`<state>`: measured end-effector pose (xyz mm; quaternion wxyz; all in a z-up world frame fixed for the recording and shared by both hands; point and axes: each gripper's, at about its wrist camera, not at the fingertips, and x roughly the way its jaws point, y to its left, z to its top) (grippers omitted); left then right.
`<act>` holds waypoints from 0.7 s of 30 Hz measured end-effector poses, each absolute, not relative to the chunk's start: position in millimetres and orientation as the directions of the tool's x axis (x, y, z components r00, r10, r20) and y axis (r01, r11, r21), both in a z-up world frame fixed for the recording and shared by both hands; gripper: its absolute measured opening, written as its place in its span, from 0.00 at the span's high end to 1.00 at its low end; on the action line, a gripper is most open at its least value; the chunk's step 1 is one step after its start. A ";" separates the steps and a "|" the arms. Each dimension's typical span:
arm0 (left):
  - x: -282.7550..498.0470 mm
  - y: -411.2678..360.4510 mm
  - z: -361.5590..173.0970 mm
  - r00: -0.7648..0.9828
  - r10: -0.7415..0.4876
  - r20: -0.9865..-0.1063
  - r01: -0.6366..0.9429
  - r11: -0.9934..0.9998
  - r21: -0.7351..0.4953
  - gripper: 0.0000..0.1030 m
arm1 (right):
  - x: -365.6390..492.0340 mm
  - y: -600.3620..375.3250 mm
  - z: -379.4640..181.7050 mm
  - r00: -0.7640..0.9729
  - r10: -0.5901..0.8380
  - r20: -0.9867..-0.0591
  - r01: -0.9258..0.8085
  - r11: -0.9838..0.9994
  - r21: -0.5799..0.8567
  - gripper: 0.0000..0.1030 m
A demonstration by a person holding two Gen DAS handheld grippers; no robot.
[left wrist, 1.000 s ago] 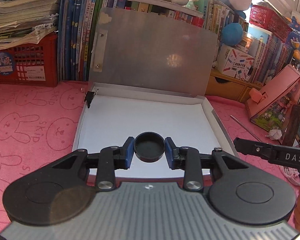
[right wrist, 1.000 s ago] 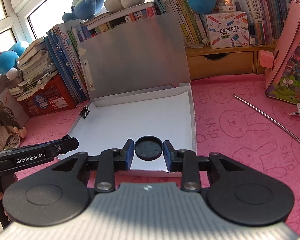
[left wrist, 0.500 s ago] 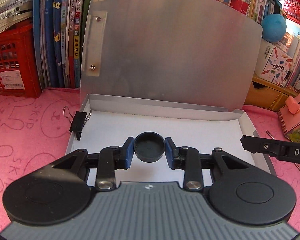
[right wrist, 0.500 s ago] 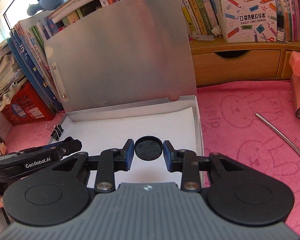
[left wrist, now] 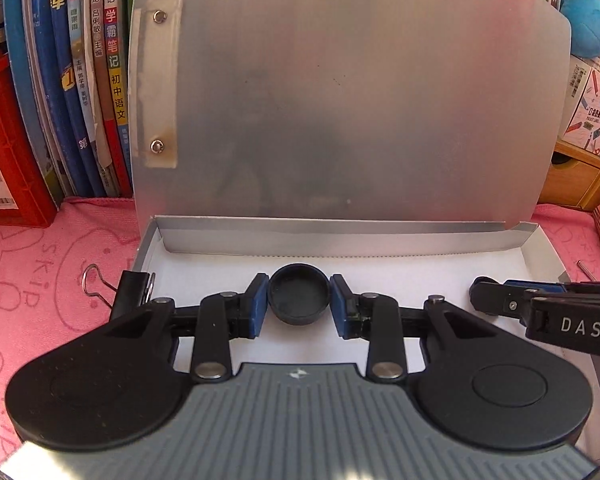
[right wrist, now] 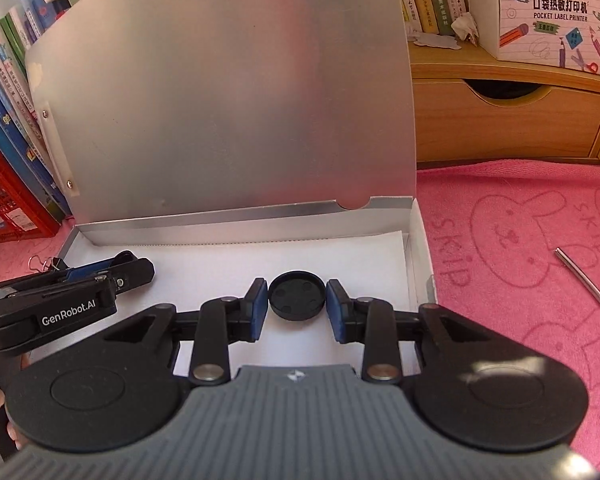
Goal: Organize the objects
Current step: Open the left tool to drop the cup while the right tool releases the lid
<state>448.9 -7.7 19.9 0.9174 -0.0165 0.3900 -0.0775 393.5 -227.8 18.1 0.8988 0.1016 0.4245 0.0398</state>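
Observation:
My left gripper [left wrist: 299, 303] is shut on a black round cup-shaped cap [left wrist: 299, 294], hollow side toward the camera, held over the white floor of an open silver box [left wrist: 340, 232]. My right gripper [right wrist: 297, 299] is shut on a flat black round lid [right wrist: 297, 295] with small dimples, over the same box [right wrist: 236, 220], toward its right side. The box's silver lid [left wrist: 352, 92] stands upright behind. Each gripper shows from the side in the other's view: the right one [left wrist: 540, 312] and the left one [right wrist: 60, 300].
A black binder clip [left wrist: 130, 288] sits at the box's left edge. A metal rod [right wrist: 588, 284] lies on the pink rabbit-print cloth [right wrist: 520, 248] to the right. Books [left wrist: 80, 80] and a red crate [left wrist: 4, 152] stand behind left; a wooden drawer unit [right wrist: 508, 120] behind right.
Both grippers have moved forward toward the box's back wall and lower over its white floor, each still holding its black piece.

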 end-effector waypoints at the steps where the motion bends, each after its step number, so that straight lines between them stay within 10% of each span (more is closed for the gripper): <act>1: 449.0 -9.2 20.5 0.680 -0.144 -0.719 0.127 0.989 -0.078 0.61 | 393.4 -225.9 18.0 0.636 0.152 -0.756 0.019 0.977 0.212 0.59; 4: 442.7 -6.9 29.7 0.682 -0.153 -0.715 0.123 0.988 -0.094 0.48 | 390.3 -222.6 20.4 0.629 0.152 -0.762 0.026 0.976 0.217 0.36; 21: 248.3 -4.4 113.3 0.791 -0.234 -0.565 0.224 0.971 -0.089 0.22 | 227.7 -224.5 102.4 0.773 0.157 -0.615 -0.083 0.986 0.147 0.22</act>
